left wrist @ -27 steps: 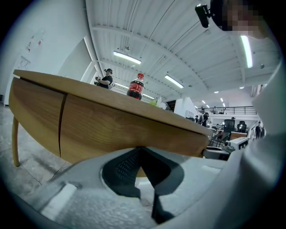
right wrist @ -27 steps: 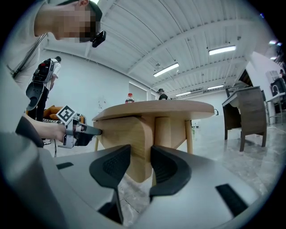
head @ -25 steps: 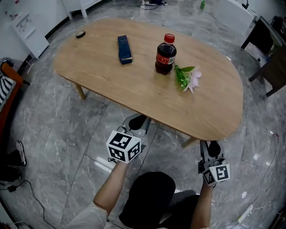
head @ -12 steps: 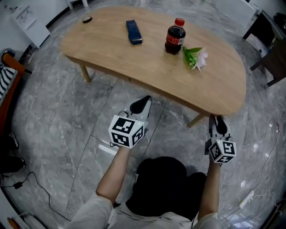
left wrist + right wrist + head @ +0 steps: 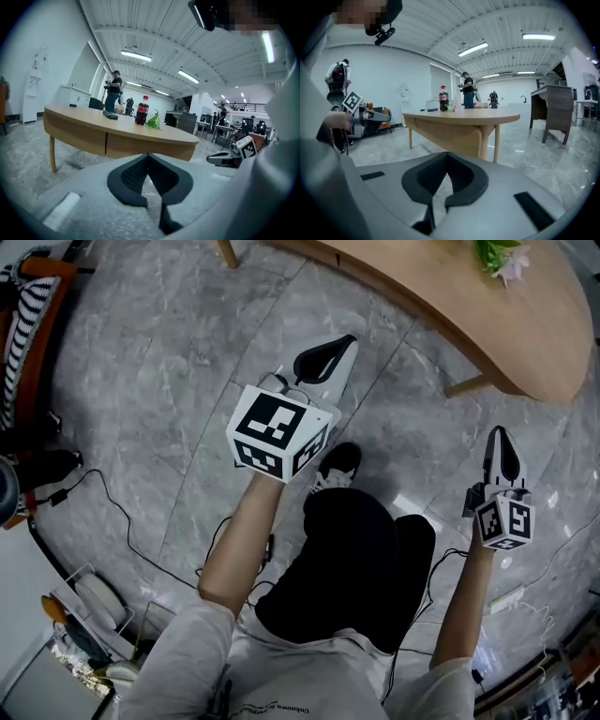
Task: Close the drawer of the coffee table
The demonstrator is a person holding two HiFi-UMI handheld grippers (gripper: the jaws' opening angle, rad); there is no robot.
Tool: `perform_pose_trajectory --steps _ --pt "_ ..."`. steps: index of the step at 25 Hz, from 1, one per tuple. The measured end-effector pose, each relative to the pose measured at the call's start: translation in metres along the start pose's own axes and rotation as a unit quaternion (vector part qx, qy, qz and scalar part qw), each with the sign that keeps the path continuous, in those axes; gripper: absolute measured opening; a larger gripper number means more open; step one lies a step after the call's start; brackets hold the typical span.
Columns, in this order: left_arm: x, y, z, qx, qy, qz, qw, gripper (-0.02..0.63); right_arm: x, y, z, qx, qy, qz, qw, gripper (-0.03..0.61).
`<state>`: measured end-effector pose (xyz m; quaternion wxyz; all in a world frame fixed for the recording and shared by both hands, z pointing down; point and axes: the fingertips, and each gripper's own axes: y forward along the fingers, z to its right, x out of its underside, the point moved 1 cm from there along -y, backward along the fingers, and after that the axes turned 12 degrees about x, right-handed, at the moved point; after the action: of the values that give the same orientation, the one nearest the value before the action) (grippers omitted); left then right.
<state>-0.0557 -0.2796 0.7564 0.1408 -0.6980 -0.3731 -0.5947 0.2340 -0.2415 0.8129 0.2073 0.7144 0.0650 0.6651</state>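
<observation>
Coffee table [image 5: 117, 127] well clear; left tongs [image 5: 148, 157] together, right tongs [image 5: 447, 155] just closed, both empty.

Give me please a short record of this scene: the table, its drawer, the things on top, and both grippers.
coffee table: wooden, rounded top
drawer: looks closed, flush with the table's side
on top: cola bottle, flower, dark blue box
left gripper: shut, empty, away from the table
right gripper: jaws just closed, shut, nothing between them, away from the table
</observation>
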Motion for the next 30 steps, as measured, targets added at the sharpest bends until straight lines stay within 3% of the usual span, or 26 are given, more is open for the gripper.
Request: perform_pose_trajectory --steps 3,7,12,17,24,30 --pt "-0.023 -0.027 0.022 -0.006 0.002 -0.032 0.9995 0.008 -0.019 -0.022 -0.023 -0.040 0.001 -0.019 0.999 0.015" --pt "-0.082 -0.078 0.051 -0.034 -0.010 -0.049 0.9982 0.008 -0.057 -0.060 -0.043 -0.057 0.008 -0.058 0.997 0.015" --pt "-0.174 -0.139 0.104 -0.046 0.003 -0.075 0.9961 0.008 -0.137 -0.116 -0.055 -0.046 0.052 -0.054 0.996 0.015" --pt "-0.246 -0.182 0.174 -0.058 -0.014 -0.089 0.9943 0.008 -0.197 -0.187 -0.065 -0.023 0.084 -0.104 0.991 0.015" --pt "-0.293 -0.211 0.271 -0.038 -0.024 -0.112 0.9926 0.008 -0.289 -0.292 -0.076 -0.004 0.109 -0.086 0.990 0.015" --pt "-0.324 -0.245 0.326 -0.035 -0.020 -0.097 0.9944 0.008 -0.337 -0.371 -0.091 0.007 0.100 -0.073 0.992 0.015"
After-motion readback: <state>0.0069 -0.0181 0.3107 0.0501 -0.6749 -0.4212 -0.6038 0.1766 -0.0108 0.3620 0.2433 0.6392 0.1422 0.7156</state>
